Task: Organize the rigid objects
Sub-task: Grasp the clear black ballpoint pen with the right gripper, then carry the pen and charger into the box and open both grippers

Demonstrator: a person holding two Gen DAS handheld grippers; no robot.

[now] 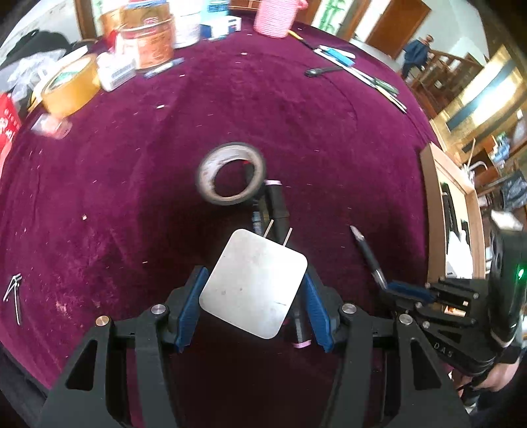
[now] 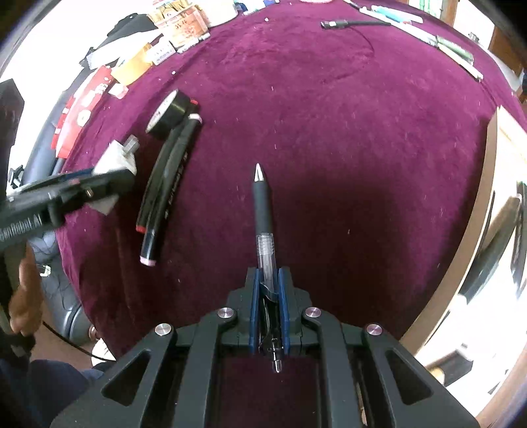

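My left gripper (image 1: 254,274) is shut on a white plug charger (image 1: 253,289), its two prongs pointing away from me. Just past it, two black markers (image 1: 276,204) lie side by side on the purple cloth (image 1: 131,171), touching a roll of black tape (image 1: 230,173). My right gripper (image 2: 267,275) is shut on a black pen (image 2: 262,197) with a clear barrel, tip forward, above the cloth to the right of the markers (image 2: 164,177). The right wrist view shows the tape (image 2: 168,113) and the charger (image 2: 113,158) at left.
A brown tape roll (image 1: 70,85), tins (image 1: 148,39) and boxes crowd the far left; a pink basket (image 1: 275,16) stands at the back. A row of pens (image 1: 359,70) lies far right. A wooden frame (image 1: 454,210) borders the right edge. A person (image 1: 416,52) stands far off.
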